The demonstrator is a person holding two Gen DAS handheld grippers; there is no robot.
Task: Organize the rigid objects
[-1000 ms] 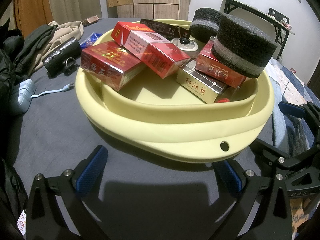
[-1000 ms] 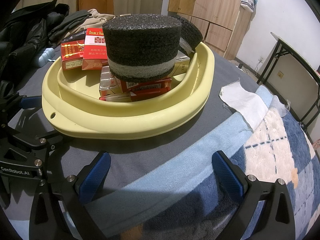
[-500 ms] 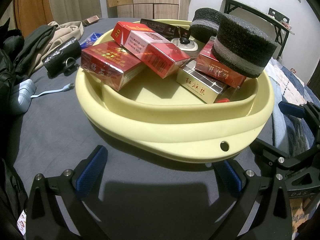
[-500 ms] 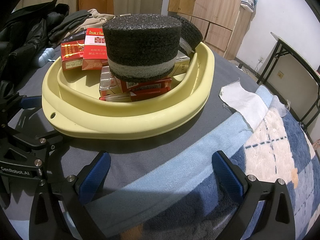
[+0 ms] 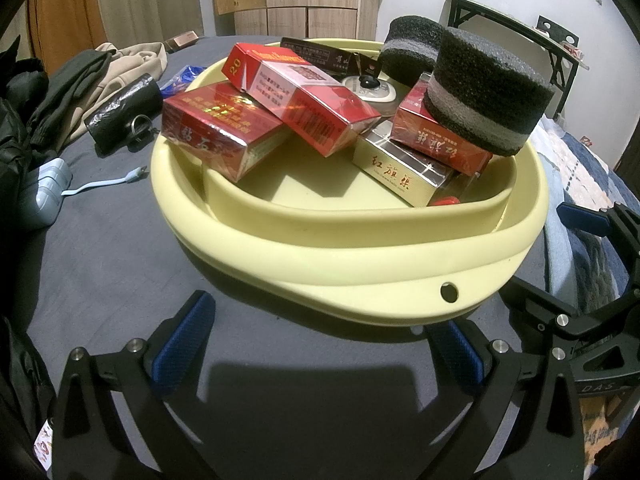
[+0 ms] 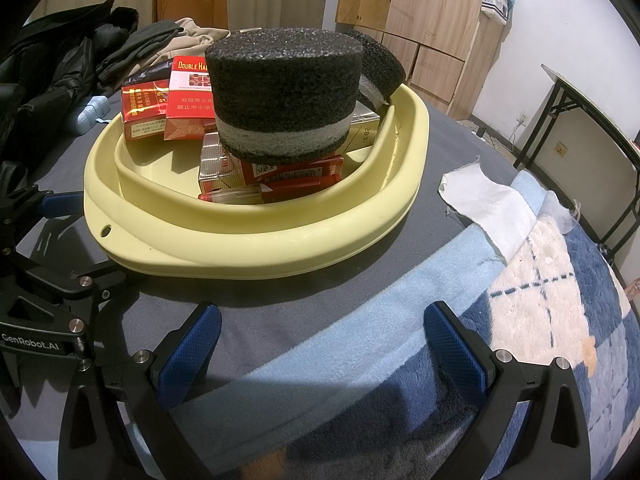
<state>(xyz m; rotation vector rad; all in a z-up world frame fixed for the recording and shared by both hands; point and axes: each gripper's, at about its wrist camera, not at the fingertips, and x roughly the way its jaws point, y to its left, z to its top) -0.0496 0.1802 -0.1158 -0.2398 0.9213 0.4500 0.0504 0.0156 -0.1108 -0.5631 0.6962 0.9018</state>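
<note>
A pale yellow basin (image 5: 360,256) sits on a grey sheet and also shows in the right wrist view (image 6: 256,248). It holds several red cigarette boxes (image 5: 224,128), a gold box (image 5: 400,172) and two black foam cylinders with a grey band (image 5: 484,92) (image 6: 284,92). My left gripper (image 5: 320,332) is open and empty just in front of the basin's near rim. My right gripper (image 6: 320,328) is open and empty, a little short of the basin's rim, over the sheet and blanket.
Dark and beige clothes (image 5: 72,88), a black pouch (image 5: 120,112) and a pale blue charger with cable (image 5: 48,188) lie to the left of the basin. A white cloth (image 6: 488,204) and a blue-white blanket (image 6: 540,320) lie to its right. Wooden cabinets stand behind.
</note>
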